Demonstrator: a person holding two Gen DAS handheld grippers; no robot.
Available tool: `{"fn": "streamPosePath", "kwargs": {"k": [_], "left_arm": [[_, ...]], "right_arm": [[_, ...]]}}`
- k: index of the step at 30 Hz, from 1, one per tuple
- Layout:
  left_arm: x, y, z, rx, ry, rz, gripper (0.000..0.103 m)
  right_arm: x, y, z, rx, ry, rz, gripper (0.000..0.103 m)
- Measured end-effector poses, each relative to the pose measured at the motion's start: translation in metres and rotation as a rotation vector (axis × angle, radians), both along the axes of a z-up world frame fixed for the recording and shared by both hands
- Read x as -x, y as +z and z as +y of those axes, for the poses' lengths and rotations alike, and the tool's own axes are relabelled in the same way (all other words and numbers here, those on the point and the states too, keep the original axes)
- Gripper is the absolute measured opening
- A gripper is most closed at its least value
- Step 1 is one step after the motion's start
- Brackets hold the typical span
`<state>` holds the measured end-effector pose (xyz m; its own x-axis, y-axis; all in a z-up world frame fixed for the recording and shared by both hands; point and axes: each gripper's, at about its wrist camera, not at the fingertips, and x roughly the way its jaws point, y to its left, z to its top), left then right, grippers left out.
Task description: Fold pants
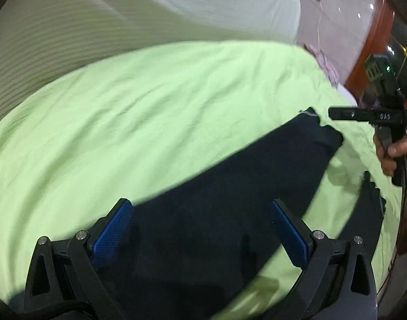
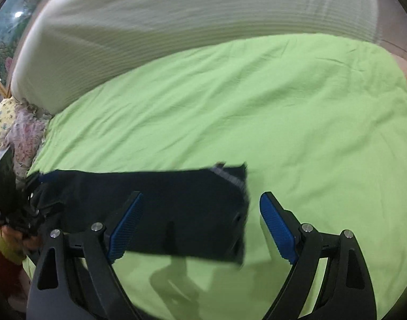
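While both tools hover with jaws wide, one pair of dark navy pants lies flat on the bed's green sheet — a long folded strip, its length running crosswise from the left gripper toward the right gripper, both holding nothing.

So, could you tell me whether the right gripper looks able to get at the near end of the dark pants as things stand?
Probably yes. The right gripper has its jaws open and empty, with the dark pants end lying flat on the green sheet just ahead. Nothing lies between them.
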<state>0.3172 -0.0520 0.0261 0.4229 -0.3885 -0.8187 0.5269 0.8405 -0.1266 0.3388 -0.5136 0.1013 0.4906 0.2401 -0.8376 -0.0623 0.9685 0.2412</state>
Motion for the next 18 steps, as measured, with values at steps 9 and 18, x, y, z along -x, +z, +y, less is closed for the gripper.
{"fn": "streamPosePath", "kwargs": {"k": [9,18], "left_arm": [[-0.090,-0.048,-0.017,0.027,-0.196,0.339,0.094],[-0.053,-0.040,-0.033,-0.064,-0.361,0.293,0.025]], "right_arm": [[-0.035,-0.029,0.010,-0.027,0.122,0.147,0.074],[-0.038,-0.018,0.008,-0.009,0.145,0.101,0.010]]}}
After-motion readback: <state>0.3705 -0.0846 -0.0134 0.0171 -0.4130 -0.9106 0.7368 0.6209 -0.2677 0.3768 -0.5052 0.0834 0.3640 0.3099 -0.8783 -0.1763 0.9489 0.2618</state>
